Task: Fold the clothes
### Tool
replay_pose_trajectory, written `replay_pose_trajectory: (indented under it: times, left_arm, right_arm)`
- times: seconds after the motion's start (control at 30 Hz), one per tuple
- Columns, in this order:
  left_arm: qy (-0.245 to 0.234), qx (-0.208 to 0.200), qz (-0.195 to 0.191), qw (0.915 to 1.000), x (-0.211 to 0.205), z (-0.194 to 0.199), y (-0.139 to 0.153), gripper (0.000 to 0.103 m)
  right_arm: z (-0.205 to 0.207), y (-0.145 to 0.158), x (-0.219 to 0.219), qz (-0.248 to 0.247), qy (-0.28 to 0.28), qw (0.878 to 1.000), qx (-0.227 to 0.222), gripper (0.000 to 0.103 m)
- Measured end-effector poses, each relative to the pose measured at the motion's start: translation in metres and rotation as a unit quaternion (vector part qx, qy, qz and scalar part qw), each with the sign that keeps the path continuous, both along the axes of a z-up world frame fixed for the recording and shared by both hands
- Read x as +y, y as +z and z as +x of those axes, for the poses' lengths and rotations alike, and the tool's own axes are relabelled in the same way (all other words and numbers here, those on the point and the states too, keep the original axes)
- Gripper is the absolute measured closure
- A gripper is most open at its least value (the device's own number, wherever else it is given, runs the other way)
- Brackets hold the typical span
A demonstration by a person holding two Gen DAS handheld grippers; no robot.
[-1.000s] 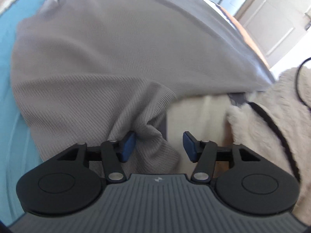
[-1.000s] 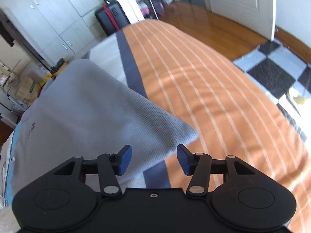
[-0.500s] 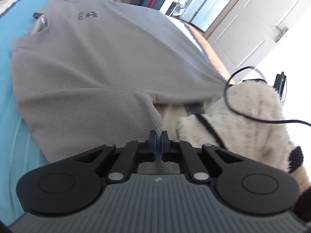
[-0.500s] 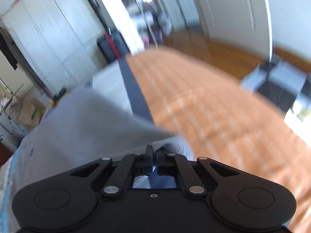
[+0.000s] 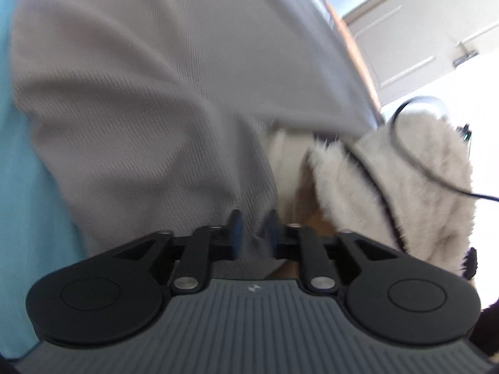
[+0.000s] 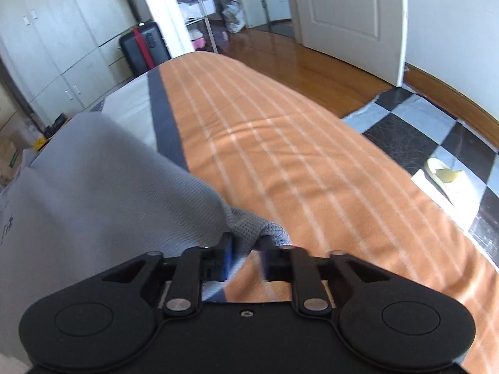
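Grey T-shirt (image 5: 149, 99) lies spread on the bed, partly on a light blue sheet (image 5: 28, 218) and partly on an orange striped blanket (image 6: 280, 162). It is a knit shirt with a fine rib texture.

In the left wrist view, the left gripper (image 5: 252, 230) has a lower corner of the shirt between its blue pads. Half a second ago these pads were pressed together on the cloth; now the jaws are opening and a clear gap shows, with the fabric still in it. Whether the pads still press on it I cannot tell, because the picture is blurred. The shirt also looks closer and fills more of the view than before. A fluffy cream sleeve (image 5: 405, 187) with a black cable (image 5: 414, 162) over it is just beside, on the right.

In the right wrist view, the right gripper (image 6: 246, 257) holds the other bunched corner of the shirt (image 6: 93, 205). It was fully closed half a second ago; now its jaws are opening too, and the cloth sits against the left pad while the right pad is blurred. Beyond the bed there are a black suitcase (image 6: 143, 46), a white door (image 6: 352, 9), a wooden floor (image 6: 327, 68) and a black-and-white checked rug (image 6: 436, 131).
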State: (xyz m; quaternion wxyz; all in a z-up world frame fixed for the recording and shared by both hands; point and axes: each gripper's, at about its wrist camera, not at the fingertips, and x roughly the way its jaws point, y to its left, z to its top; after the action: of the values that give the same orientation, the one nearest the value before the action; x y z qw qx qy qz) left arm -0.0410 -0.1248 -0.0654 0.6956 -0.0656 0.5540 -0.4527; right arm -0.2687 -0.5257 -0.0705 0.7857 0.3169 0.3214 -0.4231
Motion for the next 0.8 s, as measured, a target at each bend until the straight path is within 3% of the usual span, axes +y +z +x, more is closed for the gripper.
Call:
replay_pose_trajectory:
  times: [0.07,0.13,0.2,0.3,0.33,0.43,0.57,0.63,0.67,0.8]
  left_arm:
    - [0.022,-0.038,-0.021,0.9988,0.016,0.013,0.023,0.05]
    - [0.055,-0.076,-0.035,0.995,0.032,0.03,0.042,0.04]
    - [0.106,-0.103,-0.013,0.989,0.046,0.055,0.045,0.038]
    - [0.179,-0.141,0.027,0.9734,0.066,0.097,0.045,0.037]
    - [0.198,-0.147,0.042,0.9683,0.077,0.117,0.038,0.037]
    - [0.249,-0.106,0.047,0.9616,0.092,0.153,0.008,0.037]
    - [0.285,-0.035,0.042,0.9568,0.093,0.191,-0.028,0.039]
    - [0.303,-0.038,0.029,0.9517,0.104,0.198,-0.034,0.039]
    - [0.311,-0.041,0.022,0.9492,0.107,0.202,-0.038,0.039]
    - [0.341,-0.039,-0.013,0.9393,0.114,0.227,-0.054,0.038]
  right_arm:
    - [0.001,0.022,-0.004,-0.018,-0.016,1.0,0.003,0.07]
    - [0.009,0.052,-0.002,-0.054,-0.03,0.998,0.002,0.06]
    - [0.03,0.083,0.005,-0.071,-0.01,0.997,-0.017,0.057]
    - [0.081,0.118,0.023,-0.037,0.092,0.99,-0.098,0.053]
    - [0.105,0.127,0.034,-0.016,0.139,0.983,-0.118,0.052]
    - [0.183,0.142,0.069,0.04,0.277,0.949,-0.143,0.048]
    - [0.28,0.135,0.12,0.111,0.396,0.902,-0.13,0.047]
    - [0.322,0.124,0.14,0.135,0.432,0.884,-0.121,0.047]
    - [0.339,0.116,0.148,0.132,0.445,0.877,-0.119,0.047]
    - [0.368,0.073,0.163,0.071,0.471,0.873,-0.106,0.047]
